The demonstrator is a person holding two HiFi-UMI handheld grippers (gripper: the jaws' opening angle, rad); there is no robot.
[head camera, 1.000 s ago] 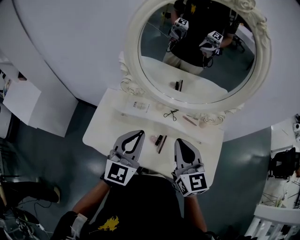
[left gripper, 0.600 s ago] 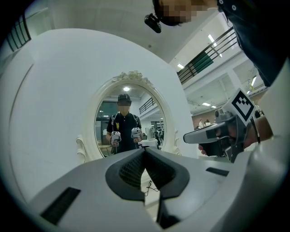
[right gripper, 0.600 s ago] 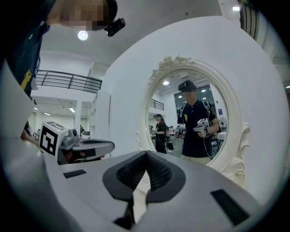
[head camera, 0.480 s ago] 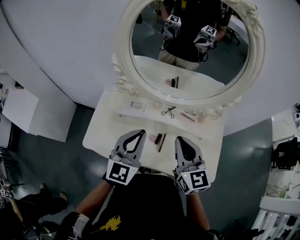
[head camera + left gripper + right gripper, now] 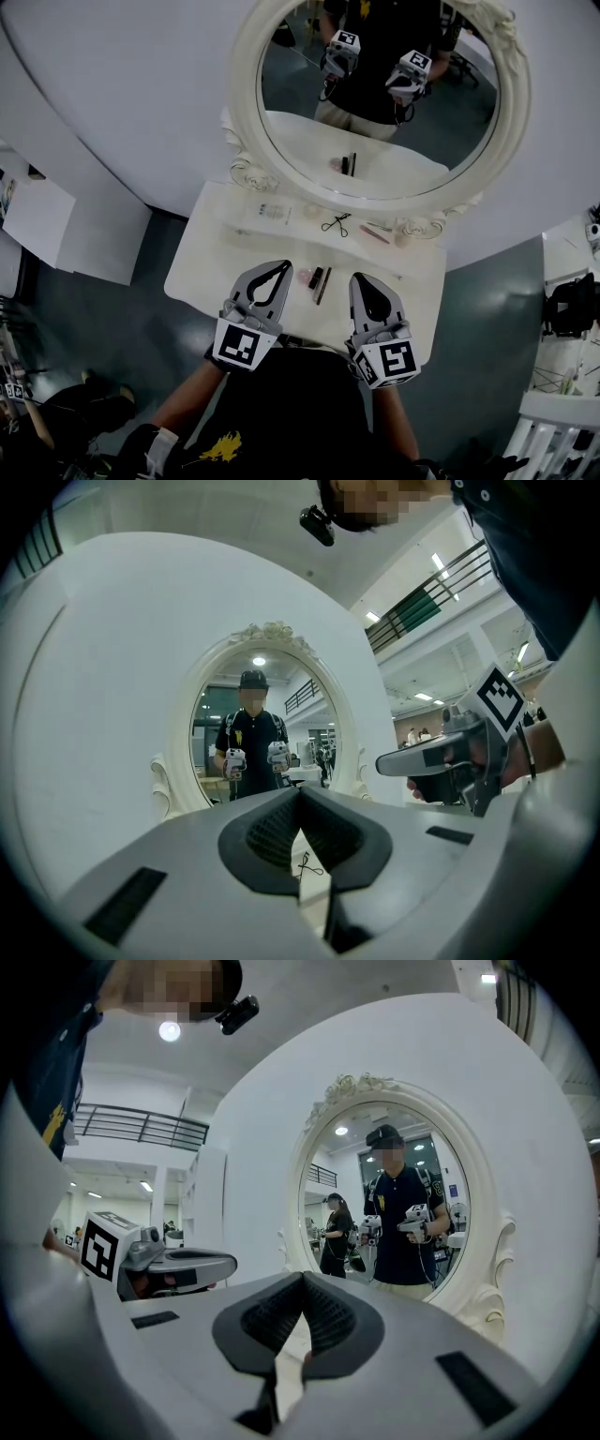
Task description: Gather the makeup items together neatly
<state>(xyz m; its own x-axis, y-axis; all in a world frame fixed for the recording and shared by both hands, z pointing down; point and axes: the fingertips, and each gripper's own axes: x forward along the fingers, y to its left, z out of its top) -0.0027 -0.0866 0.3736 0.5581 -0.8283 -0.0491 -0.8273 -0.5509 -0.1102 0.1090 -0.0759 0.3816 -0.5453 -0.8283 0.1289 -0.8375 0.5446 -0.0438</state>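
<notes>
Head view, desk: a white desk point(image 5: 211, 272) stands below an oval mirror point(image 5: 246, 141) with a carved white frame.
Head view, makeup items: scattered over the desk, not gathered. An eyelash curler point(image 5: 337, 224) lies near the mirror's foot, with a pink stick point(image 5: 375, 233) to its right and a pale flat card point(image 5: 272, 212) to its left. Nearer the person, a pink round piece point(image 5: 305, 277), a dark tube point(image 5: 318, 277) and a thin dark pencil point(image 5: 325, 287) lie close together.
Head view, left tongs point(image 5: 278, 267): over the desk's near side, left of the pink piece, touching no item.
Head view, right tongs point(image 5: 360, 280): right of the pencil, apart from it.
Left gripper view, left tongs point(image 5: 300, 791): pressed together with nothing pinched, pointing toward the mirror. The eyelash curler point(image 5: 305, 864) shows on the desk beyond, well apart.
Left gripper view, right tongs point(image 5: 427, 759): side-on at the right, held in a hand.
Right gripper view, right tongs point(image 5: 303, 1277): pressed together and empty, with the mirror point(image 5: 307, 1176) ahead.
Right gripper view, left tongs point(image 5: 192, 1262): side-on at the left, roughly level.
</notes>
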